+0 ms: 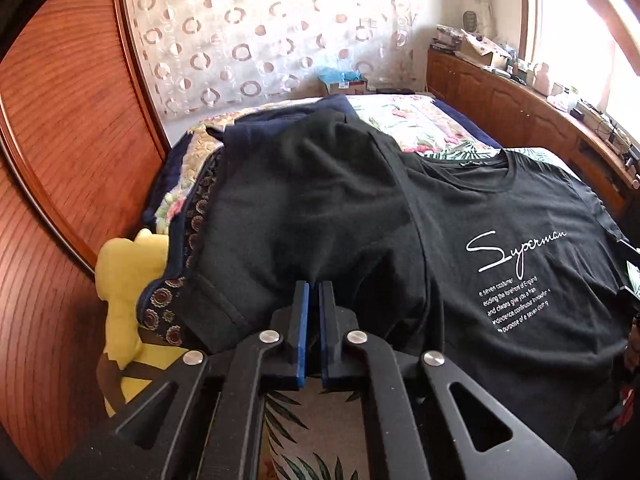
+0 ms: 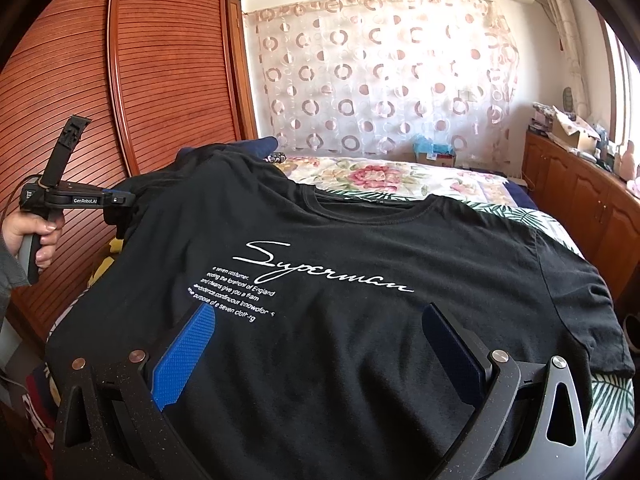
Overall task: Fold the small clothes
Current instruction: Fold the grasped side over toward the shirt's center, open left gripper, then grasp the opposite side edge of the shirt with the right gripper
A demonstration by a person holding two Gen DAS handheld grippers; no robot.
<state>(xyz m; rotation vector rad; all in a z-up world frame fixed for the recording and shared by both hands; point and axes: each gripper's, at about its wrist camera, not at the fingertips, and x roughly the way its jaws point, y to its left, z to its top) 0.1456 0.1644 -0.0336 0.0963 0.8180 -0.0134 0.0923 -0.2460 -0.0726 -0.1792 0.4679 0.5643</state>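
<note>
A black T-shirt [image 2: 360, 248] with white "Superman" print lies face up on the bed. It also shows in the left wrist view [image 1: 520, 248]. My left gripper [image 1: 314, 292] is shut on the shirt's left sleeve [image 1: 300, 208] and lifts that side off the bed. In the right wrist view the left gripper [image 2: 120, 202] sits at the shirt's left edge, held by a hand. My right gripper [image 2: 316, 320] is open over the lower middle of the shirt, with its blue-padded fingers [image 2: 188, 344] spread wide and nothing between them.
The bed has a floral bedspread [image 2: 380, 176]. A wooden wardrobe [image 2: 160, 80] stands on the left, a low wooden cabinet [image 2: 580, 200] with clutter on the right. A yellow soft toy [image 1: 124, 272] lies by the left bed edge. A dark blue garment [image 1: 256, 128] lies behind the shirt.
</note>
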